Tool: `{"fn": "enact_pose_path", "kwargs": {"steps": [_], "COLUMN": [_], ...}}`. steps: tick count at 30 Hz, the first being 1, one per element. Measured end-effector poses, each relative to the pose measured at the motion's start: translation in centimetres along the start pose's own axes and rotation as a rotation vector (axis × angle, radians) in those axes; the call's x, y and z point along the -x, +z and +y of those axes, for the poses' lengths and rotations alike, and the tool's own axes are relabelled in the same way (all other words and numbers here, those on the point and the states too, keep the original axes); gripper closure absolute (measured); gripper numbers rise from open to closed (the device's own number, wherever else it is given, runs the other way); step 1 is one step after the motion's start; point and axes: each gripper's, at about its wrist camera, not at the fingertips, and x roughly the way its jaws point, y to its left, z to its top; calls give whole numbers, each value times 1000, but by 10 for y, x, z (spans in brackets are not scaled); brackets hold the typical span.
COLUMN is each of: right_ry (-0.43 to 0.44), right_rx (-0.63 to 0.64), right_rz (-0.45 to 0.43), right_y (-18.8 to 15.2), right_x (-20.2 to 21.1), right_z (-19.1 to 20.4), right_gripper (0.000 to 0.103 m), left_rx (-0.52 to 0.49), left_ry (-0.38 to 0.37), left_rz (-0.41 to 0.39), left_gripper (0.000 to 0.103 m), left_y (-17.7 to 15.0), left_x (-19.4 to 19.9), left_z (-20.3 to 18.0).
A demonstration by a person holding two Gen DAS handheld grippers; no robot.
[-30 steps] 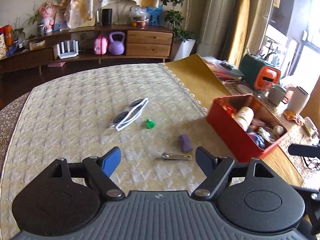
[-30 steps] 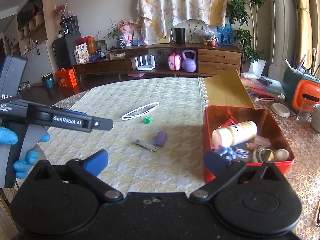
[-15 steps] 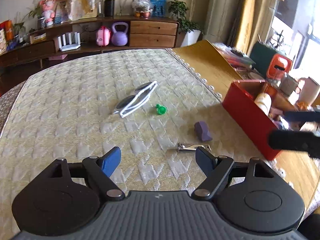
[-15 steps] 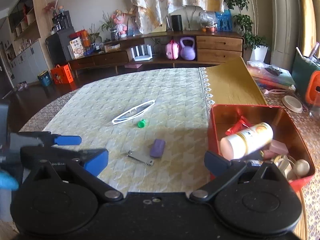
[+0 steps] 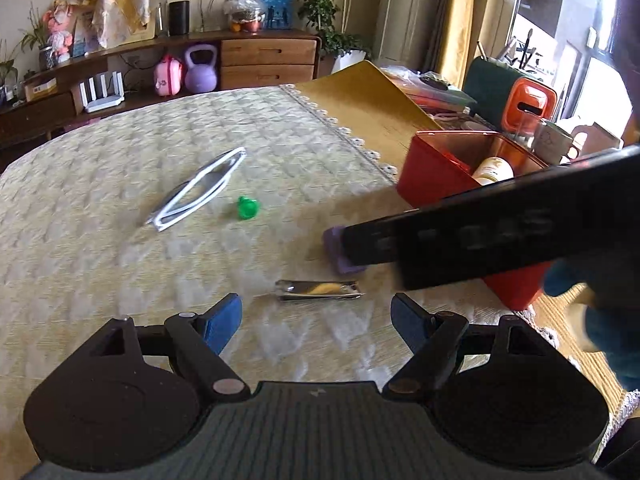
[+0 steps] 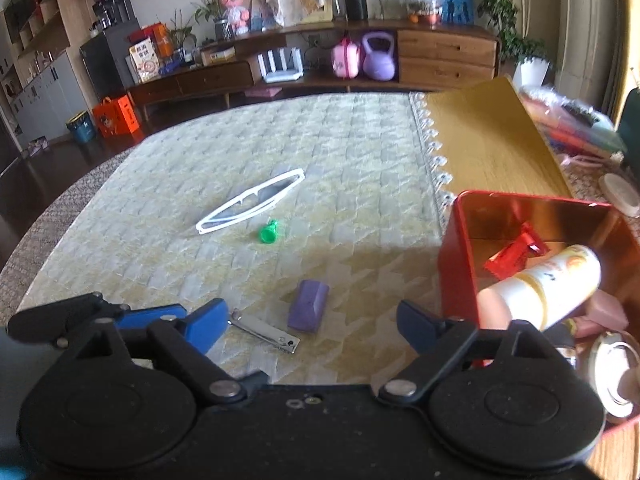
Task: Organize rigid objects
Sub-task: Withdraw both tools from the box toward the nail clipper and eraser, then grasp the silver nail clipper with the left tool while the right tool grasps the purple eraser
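Observation:
On the quilted cloth lie a metal nail clipper (image 5: 320, 291) (image 6: 265, 332), a purple block (image 5: 339, 248) (image 6: 309, 311), a green cap (image 5: 247, 208) (image 6: 269, 233) and white-framed sunglasses (image 5: 197, 193) (image 6: 251, 202). My left gripper (image 5: 316, 323) is open and empty just in front of the clipper. My right gripper (image 6: 310, 326) is open and empty just short of the purple block and the clipper. Its body crosses the left wrist view and hides part of the block. A red box (image 5: 430, 168) (image 6: 456, 248) to the right holds a white bottle (image 6: 548, 288) and small items.
A bare wooden strip (image 6: 484, 140) runs past the cloth's lace edge. Cups and an orange-and-green appliance (image 5: 516, 96) stand beyond the red box. A low sideboard (image 6: 360, 60) with a purple kettlebell stands across the room.
Both grippers moved forward and down toward the clipper and purple block. The right gripper swung in over the block and now crosses the left wrist view.

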Motion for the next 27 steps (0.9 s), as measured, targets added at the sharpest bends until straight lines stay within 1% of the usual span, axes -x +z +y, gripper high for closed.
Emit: {"fn": "enact_pose_path", "kwargs": {"steps": [2,3,6,9,12,13,14,15,16,18,20,22,24,27], "right_ry": [9,5,0,-10,-8,-8,13,39,53,33,31,45,43,38], "right_rx": [-2,5,30,62,101,105,98,79,72,92,64,29,31,41], "right_rz": [27,32,35,37,35,34,44,57,63,76,102,113,110,109], "right_y": [2,3,8,12,13,14,15,16,17,17,15,15,14,14], "right_x": [-10,-13,-20,-24,-27,-28,-29,-31,-32,-38,-45,-48,-49,-49], "right_z": [-3,-3,-5,-2,1,1,1,1,1,5,1,-2,-2,-1], "right_gripper": [15,14,14,15,16,19,24,35,35,35,36,41,42,48], "left_rx": [-1,3,8,-1,9,12,14,13,13,9,7,7,0,-11], "left_ry": [9,16,25,55,68,74,76,80,84,87,96,103,110,119], "left_rz": [-6,-9,-13,-19,-23,-24,-27,-29,-31,-35,-37,-38,-39,-48], "left_gripper": [21,21,21,21,21,21,21,21,21,22,22,22,23,24], "left_y": [0,0,-1,-2,-3,-3,-3,-4,-4,-4,-4,-3,-3,-4], "left_x": [-4,-6,-13,-18,-23,-24,-25,-26,-27,-29,-31,-32,-33,-33], "left_z": [-5,-7,-13,-18,-21,-21,-22,-23,-23,-25,-26,-27,-27,-29]}}
